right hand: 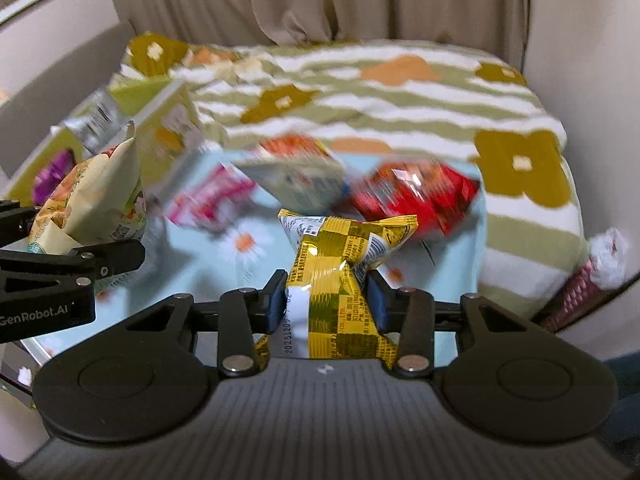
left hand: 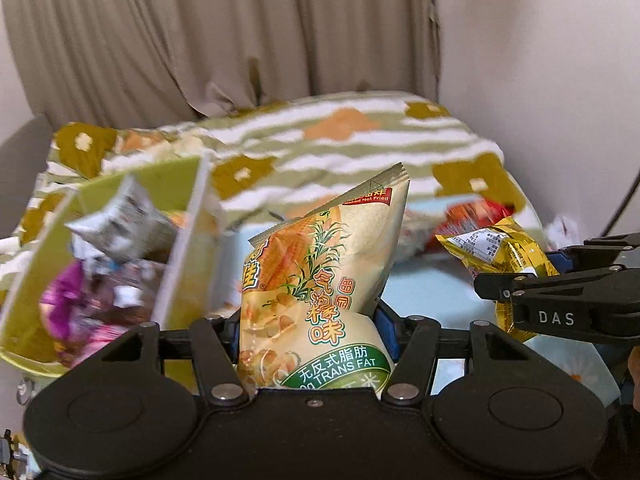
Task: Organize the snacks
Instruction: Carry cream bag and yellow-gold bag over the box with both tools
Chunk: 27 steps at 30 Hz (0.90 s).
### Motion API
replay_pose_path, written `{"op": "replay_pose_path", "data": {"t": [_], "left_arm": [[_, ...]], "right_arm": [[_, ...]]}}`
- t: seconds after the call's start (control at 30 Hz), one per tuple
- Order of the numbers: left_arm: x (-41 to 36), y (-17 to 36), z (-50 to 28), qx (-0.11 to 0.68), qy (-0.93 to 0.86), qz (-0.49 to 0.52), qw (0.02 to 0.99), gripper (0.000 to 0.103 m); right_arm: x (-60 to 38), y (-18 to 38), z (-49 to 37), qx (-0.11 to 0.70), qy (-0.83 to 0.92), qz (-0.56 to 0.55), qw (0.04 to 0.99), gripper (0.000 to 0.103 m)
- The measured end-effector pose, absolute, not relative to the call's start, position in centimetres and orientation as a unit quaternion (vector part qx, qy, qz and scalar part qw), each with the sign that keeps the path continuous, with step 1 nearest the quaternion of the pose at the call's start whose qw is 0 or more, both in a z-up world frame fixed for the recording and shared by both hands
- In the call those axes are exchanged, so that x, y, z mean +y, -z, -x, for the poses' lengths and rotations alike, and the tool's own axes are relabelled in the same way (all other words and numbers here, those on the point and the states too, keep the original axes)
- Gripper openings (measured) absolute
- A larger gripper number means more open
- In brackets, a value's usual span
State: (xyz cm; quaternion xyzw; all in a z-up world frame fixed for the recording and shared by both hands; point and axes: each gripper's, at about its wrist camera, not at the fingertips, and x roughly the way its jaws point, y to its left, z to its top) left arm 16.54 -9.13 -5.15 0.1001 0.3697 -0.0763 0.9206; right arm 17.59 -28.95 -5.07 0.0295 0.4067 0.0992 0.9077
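Observation:
My left gripper [left hand: 310, 320] is shut on a cream corn-snack bag [left hand: 320, 264] that stands upright between its blue pads, lifted off the cloth. My right gripper [right hand: 326, 300] is shut on a yellow-gold snack packet [right hand: 340, 276], pinched at its middle. Each gripper shows in the other's view: the right gripper [left hand: 500, 292] with the yellow packet [left hand: 496, 252] at the right edge, the left gripper [right hand: 132, 256] with the corn bag [right hand: 92, 204] at the left. A green open box [left hand: 120, 264] to the left holds several wrapped snacks.
On the light-blue daisy cloth [right hand: 224, 264] lie a red snack bag [right hand: 416, 196], a pale box-shaped pack [right hand: 296, 176] and a pink packet [right hand: 216, 196]. A striped flowered blanket [right hand: 400, 92] covers the bed behind, with curtains [left hand: 240, 32] and walls beyond.

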Motion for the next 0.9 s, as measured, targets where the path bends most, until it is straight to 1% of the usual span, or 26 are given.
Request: {"op": "replay_pose_path", "data": {"t": [0.3,0.67,0.9], "left_arm": [[-1.2,1.7,-17.2,0.340,0.022,-0.082,0.937,0.063],[9.4,-0.6,-21.3,0.325,0.002,-0.070,0.943,0.063],[13.9,-1.3,-25.4,0.321,0.023,-0.073,0.944,0.064]], "right_arm": [[-21.7,0.1,-19.4,0.362,-0.153,-0.040,0.919,0.057],[-9.5,-3.0,-22.5,0.334,-0.194,-0.041,0.921,0.057],[-3.9,-4.2,-25.6,0.321,-0.175,-0.043,0.930,0.057]]}}
